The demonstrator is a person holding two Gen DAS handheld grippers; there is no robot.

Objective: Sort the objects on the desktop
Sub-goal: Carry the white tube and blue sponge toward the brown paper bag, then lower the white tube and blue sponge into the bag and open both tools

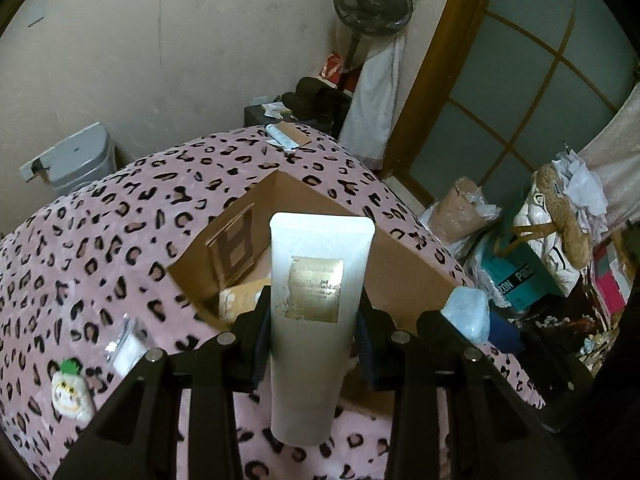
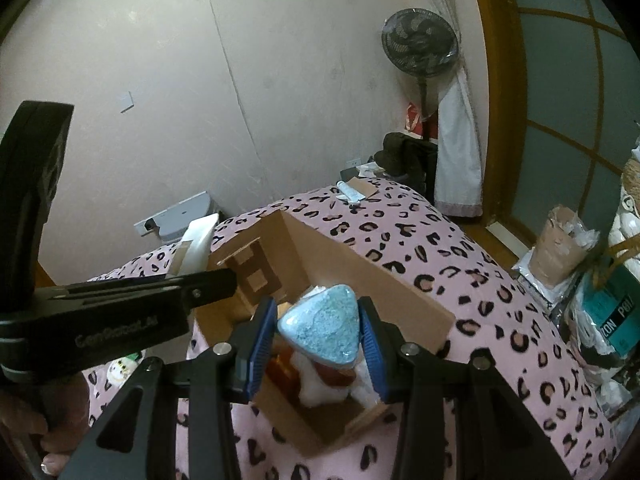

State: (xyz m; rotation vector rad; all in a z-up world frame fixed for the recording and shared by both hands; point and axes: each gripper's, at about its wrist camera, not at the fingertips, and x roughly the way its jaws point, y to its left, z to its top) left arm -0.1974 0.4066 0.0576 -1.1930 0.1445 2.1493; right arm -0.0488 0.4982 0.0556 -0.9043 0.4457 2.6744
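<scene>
My left gripper is shut on a white cosmetic tube with a gold label, held upright over the near edge of an open cardboard box. My right gripper is shut on a light blue triangular packet, held above the same box. The packet also shows in the left wrist view, and the tube in the right wrist view. Inside the box lie a white fluffy item and an orange-brown item.
The box sits on a pink leopard-print cover. A small snowman-like toy and a clear packet lie at the left. A small tube on a brown card lies at the far edge. Bags crowd the floor at right.
</scene>
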